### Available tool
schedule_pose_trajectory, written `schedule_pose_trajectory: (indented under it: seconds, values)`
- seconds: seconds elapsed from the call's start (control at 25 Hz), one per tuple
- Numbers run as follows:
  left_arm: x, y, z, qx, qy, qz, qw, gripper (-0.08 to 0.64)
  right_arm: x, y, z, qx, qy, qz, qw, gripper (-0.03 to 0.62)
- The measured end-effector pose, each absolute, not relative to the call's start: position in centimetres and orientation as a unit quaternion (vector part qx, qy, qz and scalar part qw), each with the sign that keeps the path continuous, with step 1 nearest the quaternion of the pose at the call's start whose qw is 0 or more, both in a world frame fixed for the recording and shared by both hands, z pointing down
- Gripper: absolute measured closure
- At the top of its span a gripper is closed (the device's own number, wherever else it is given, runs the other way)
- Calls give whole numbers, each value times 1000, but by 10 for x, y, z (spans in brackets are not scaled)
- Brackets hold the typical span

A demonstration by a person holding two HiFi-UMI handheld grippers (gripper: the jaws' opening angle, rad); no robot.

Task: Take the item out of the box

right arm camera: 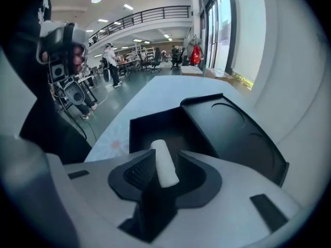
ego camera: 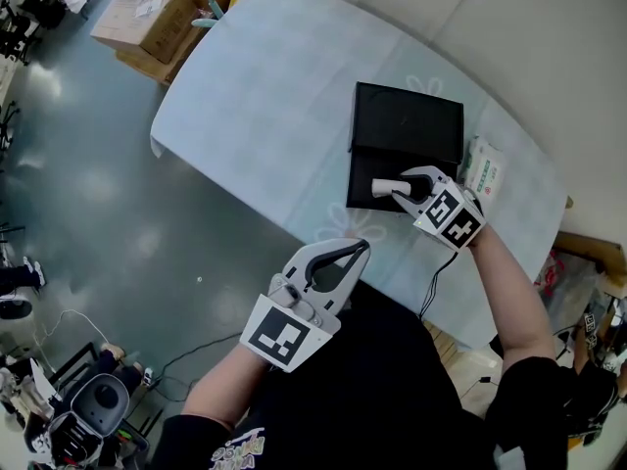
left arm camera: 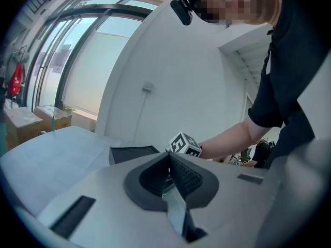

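A black box [ego camera: 372, 169] lies open on the pale blue table [ego camera: 265, 96], its lid [ego camera: 407, 120] folded back beyond it. Inside the box lies a short white cylinder [ego camera: 387, 186]. My right gripper [ego camera: 404, 192] points steeply down into the box and stands open, its jaws on either side of the white cylinder [right arm camera: 163, 164] with a dark gap on one side. In the right gripper view the box base [right arm camera: 150, 128] and lid [right arm camera: 232, 128] fill the middle. My left gripper [ego camera: 355, 250] hovers shut and empty by the table's near edge; from the left gripper [left arm camera: 169, 164] view the box [left arm camera: 132, 151] sits ahead.
A white packet [ego camera: 483, 169] lies right of the box. Cardboard boxes [ego camera: 147, 18] stand on the floor past the table's far left end. A black cable [ego camera: 431, 282] hangs by the near table edge. A white wall runs along the right.
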State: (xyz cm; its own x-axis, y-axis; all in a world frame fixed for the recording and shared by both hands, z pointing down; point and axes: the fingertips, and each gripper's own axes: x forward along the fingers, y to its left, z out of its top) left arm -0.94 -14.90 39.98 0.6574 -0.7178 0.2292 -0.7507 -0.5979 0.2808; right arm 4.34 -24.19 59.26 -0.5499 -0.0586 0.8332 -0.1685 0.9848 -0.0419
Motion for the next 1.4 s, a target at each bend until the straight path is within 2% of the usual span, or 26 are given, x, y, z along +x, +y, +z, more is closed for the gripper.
schedule_pose_trajectory:
  seconds: [0.28, 0.56, 1.08, 1.4]
  values:
    - [-19, -153, 415, 884, -422, 50, 197, 551, 48, -237, 631, -10, -835, -14, 550, 437]
    - [-31, -151, 431, 874, -433, 55, 215, 551, 46, -238, 651, -37, -816, -36, 575, 431]
    - [-46, -140, 429, 870, -440, 53, 218, 551, 45, -237, 651, -40, -811, -46, 582, 449]
    - [-50, -120, 413, 876, -438, 52, 197, 551, 36, -236, 613, 14, -831, -62, 553, 449]
